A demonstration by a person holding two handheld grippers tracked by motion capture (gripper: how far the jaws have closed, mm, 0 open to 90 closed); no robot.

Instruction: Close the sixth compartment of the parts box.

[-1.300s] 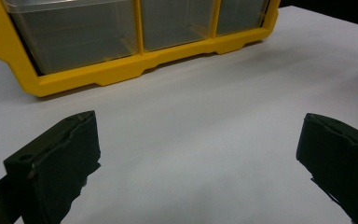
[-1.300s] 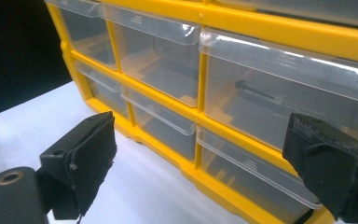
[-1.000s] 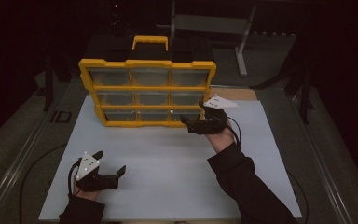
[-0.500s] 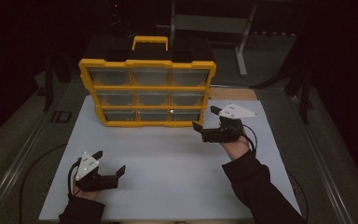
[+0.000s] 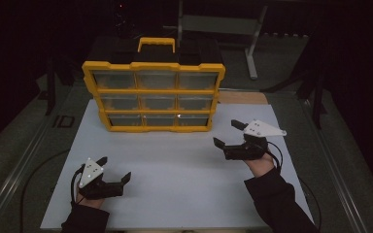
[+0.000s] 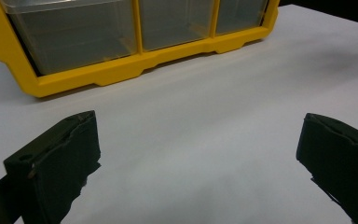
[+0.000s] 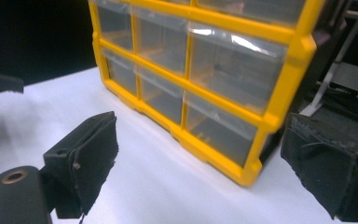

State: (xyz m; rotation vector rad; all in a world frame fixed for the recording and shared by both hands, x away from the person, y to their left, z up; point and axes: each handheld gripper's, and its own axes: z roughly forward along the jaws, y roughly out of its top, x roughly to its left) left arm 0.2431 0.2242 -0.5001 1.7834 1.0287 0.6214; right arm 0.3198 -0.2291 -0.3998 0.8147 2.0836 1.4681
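High view: our right gripper (image 5: pixel 229 134) and left gripper (image 5: pixel 113 169) rest wide open and empty on the white mat (image 5: pixel 175 160), near the upright yellow drawer organizer (image 5: pixel 154 92), ready to reach.

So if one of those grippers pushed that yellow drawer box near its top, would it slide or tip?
Probably tip. The box stands upright on a narrow base, so a high push could topple it backwards. Its clear drawers look mostly empty, so it's likely light. The frame looks like rigid plastic, so it shouldn't flex.
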